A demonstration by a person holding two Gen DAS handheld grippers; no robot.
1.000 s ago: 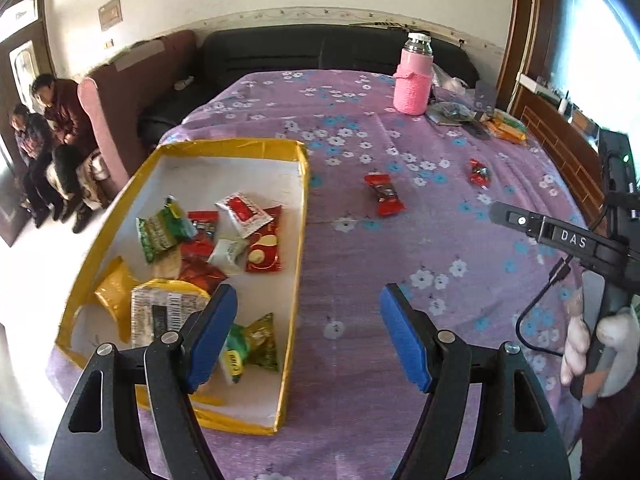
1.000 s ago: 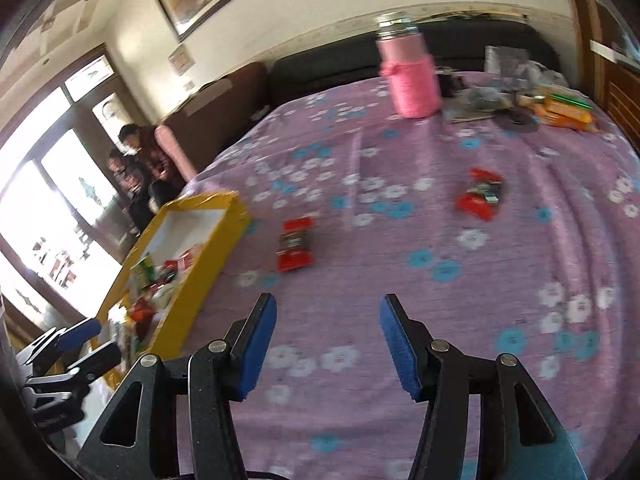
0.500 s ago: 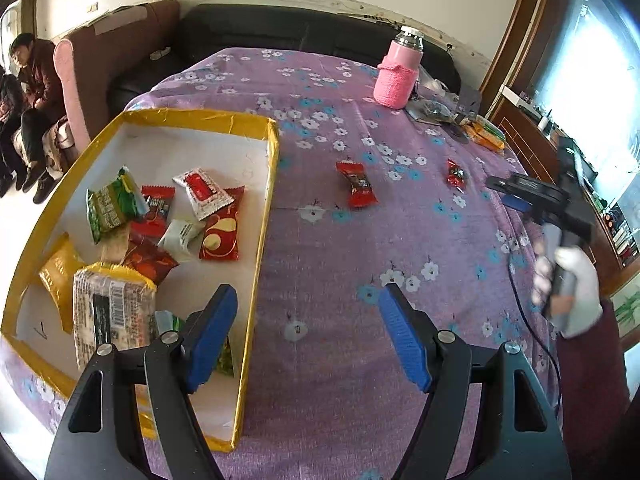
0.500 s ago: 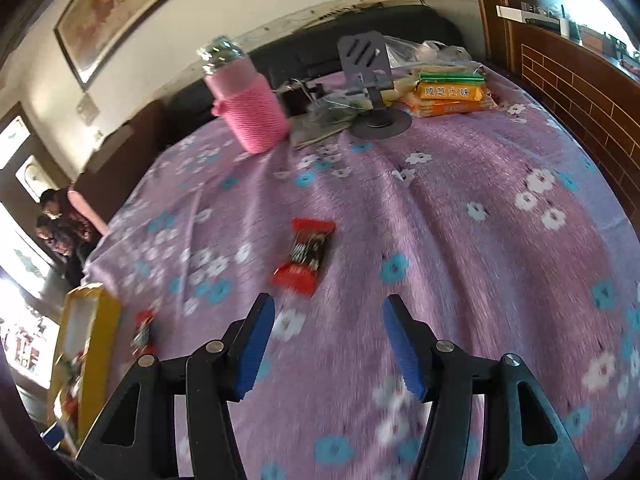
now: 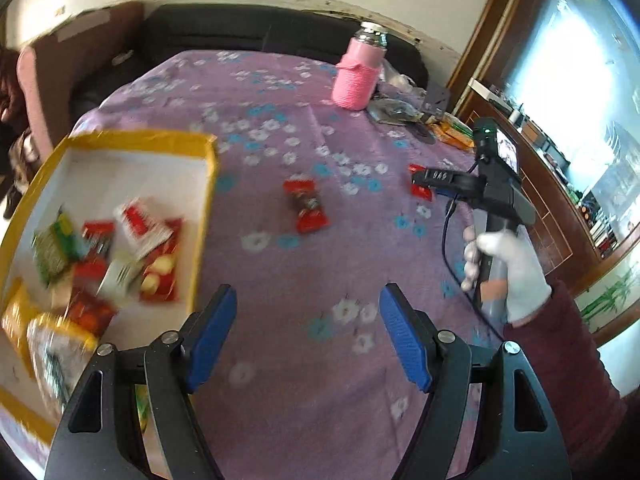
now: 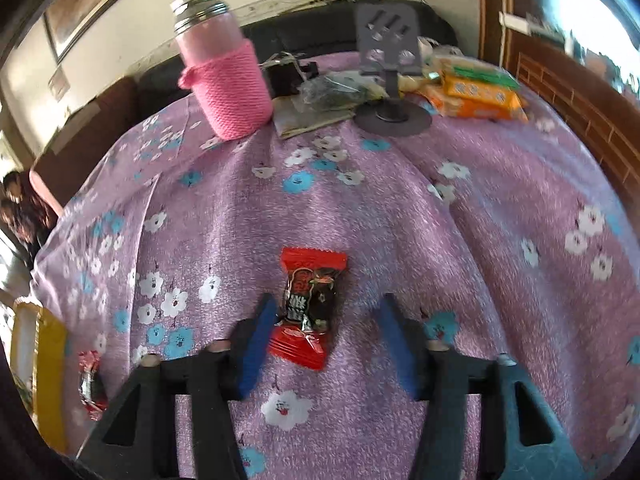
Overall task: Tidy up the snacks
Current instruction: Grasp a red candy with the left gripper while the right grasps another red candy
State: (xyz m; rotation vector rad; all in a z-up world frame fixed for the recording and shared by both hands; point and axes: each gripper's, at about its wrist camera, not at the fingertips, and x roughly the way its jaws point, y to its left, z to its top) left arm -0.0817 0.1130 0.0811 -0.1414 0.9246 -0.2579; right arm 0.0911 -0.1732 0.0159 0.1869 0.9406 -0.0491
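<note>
The right claw (image 6: 324, 340), fingers apart, straddles a red-and-black snack packet (image 6: 307, 306) with unreadable print; "DAS" marks its side. The left claw (image 5: 308, 340) gapes, holding nothing.

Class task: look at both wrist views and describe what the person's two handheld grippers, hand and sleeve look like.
Both the left gripper and the right gripper have black skeletal frames with silver rivets and blue ribbed pads. Seen from the left wrist view, the right one's black handle bears white "DAS" lettering and a trailing black cable. The hand wears a white glove; the sleeve is maroon.
</note>
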